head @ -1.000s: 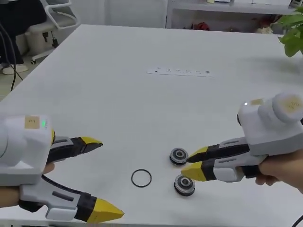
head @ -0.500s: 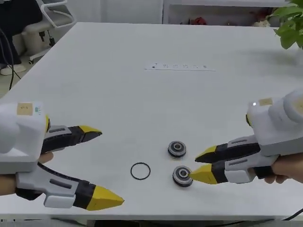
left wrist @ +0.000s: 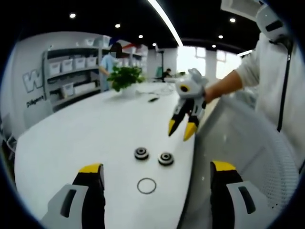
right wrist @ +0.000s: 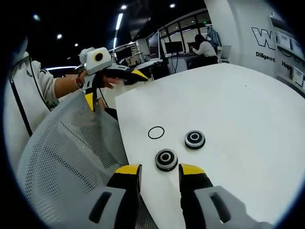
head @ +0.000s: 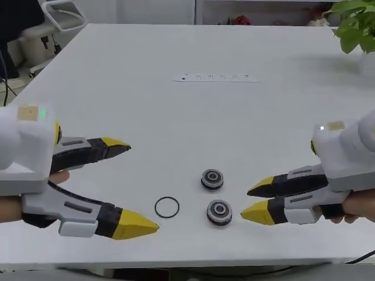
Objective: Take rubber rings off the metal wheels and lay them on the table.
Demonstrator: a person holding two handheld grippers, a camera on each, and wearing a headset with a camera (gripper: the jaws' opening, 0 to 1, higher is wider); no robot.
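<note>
One loose black ring [head: 167,207] lies flat on the white surface [head: 176,117], near its front edge. Just to the ring's right sit two wheels, each a metal hub inside a dark outer band. The near wheel [head: 219,212] is level with the ring, and the far wheel [head: 212,179] stands close behind it, not touching. Ring and wheels are all apart from one another.

The right hand-held gripper [head: 248,201] comes in low from the right and points left, almost level with the surface. Its yellow tips stop just short of the near wheel without touching it. Its jaws stand a little apart with nothing between them. In the right gripper view the near wheel sits just ahead of that narrow gap.

The left hand-held gripper [head: 139,186] reaches in from the left and points right toward the ring. Its jaws are spread wide and empty, one over the front edge, the other farther back. A hand grips each tool from behind.

Farther back lie one power strip [head: 215,78] and one plant [head: 354,23] at the right corner.
</note>
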